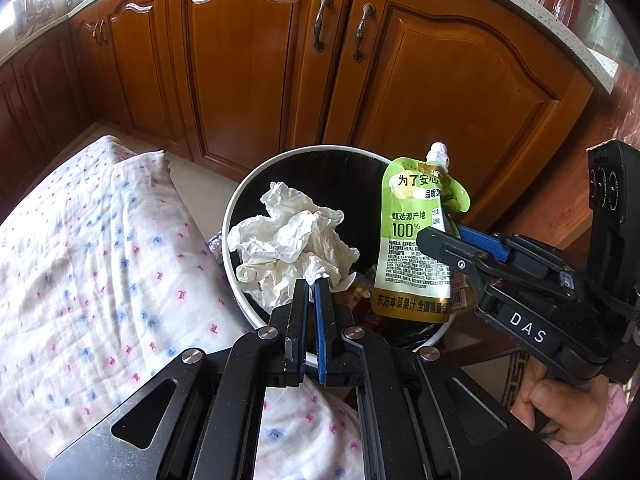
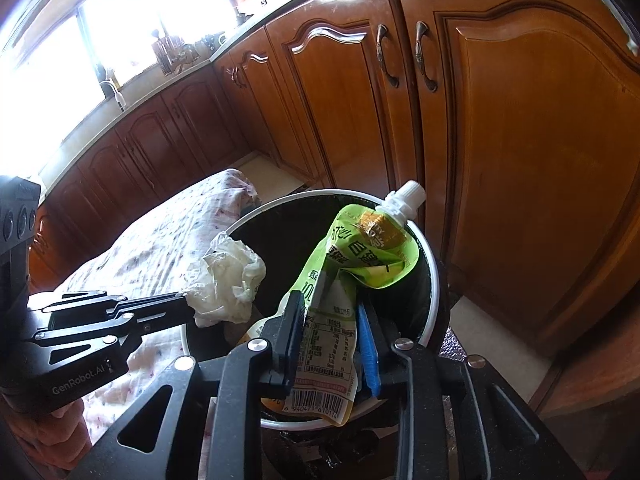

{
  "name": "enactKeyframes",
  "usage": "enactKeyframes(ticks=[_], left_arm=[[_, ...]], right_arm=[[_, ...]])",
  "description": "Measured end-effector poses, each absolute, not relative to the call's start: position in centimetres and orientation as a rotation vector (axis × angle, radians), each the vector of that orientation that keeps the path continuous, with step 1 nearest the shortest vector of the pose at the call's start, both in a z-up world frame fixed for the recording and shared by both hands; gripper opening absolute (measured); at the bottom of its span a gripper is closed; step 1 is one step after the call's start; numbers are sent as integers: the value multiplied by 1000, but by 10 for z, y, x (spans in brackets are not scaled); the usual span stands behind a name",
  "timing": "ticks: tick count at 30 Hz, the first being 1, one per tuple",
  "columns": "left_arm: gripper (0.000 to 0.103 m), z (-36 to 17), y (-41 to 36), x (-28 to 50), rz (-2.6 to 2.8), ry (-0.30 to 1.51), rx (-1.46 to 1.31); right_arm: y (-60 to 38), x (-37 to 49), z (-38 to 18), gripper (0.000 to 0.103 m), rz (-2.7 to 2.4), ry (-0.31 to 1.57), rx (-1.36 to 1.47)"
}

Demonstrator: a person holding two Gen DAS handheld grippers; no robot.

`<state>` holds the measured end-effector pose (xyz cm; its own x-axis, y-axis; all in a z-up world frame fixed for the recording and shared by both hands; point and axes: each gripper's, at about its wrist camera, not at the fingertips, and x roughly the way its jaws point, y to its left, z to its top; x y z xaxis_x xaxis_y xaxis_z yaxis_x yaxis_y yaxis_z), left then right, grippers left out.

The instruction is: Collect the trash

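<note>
A round bin point(image 1: 240, 196) with a white rim and black liner stands on the floor by the cabinets; it also shows in the right wrist view point(image 2: 430, 280). My left gripper point(image 1: 312, 284) is shut on a crumpled white tissue point(image 1: 292, 236) and holds it over the bin's left side; the tissue also shows in the right wrist view point(image 2: 228, 280). My right gripper point(image 2: 332, 312) is shut on a green juice pouch point(image 2: 360, 256) with a white cap and holds it upright over the bin's right side. The pouch point(image 1: 416, 236) and right gripper point(image 1: 444, 232) show in the left wrist view. Some wrappers lie inside the bin.
A white cloth with pink and blue marks point(image 1: 92, 260) covers a low surface left of the bin. Brown wooden cabinet doors point(image 1: 248, 60) with metal handles stand right behind the bin. A light tiled floor point(image 2: 492, 344) surrounds it.
</note>
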<state>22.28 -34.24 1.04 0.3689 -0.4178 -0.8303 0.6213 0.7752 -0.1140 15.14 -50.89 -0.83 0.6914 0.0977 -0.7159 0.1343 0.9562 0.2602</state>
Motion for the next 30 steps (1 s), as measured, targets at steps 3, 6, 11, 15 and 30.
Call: enactKeyframes(ticks=[3, 6, 11, 15, 30], left_arm=[[4, 10, -345, 224, -668, 995, 234], [11, 10, -342, 226, -669, 1007, 226], [37, 18, -329, 220, -655, 987, 200], [40, 24, -316, 216, -653, 985, 169], [64, 25, -218, 170, -540, 970, 12]], right_arm=[[-513, 149, -8, 45, -22, 802, 340], [-515, 144, -4, 50, -31, 781, 355], [-516, 131, 3, 50, -31, 754, 383], [-509, 117, 12, 58, -22, 721, 404], [-440, 43, 20, 89, -21, 521, 428]])
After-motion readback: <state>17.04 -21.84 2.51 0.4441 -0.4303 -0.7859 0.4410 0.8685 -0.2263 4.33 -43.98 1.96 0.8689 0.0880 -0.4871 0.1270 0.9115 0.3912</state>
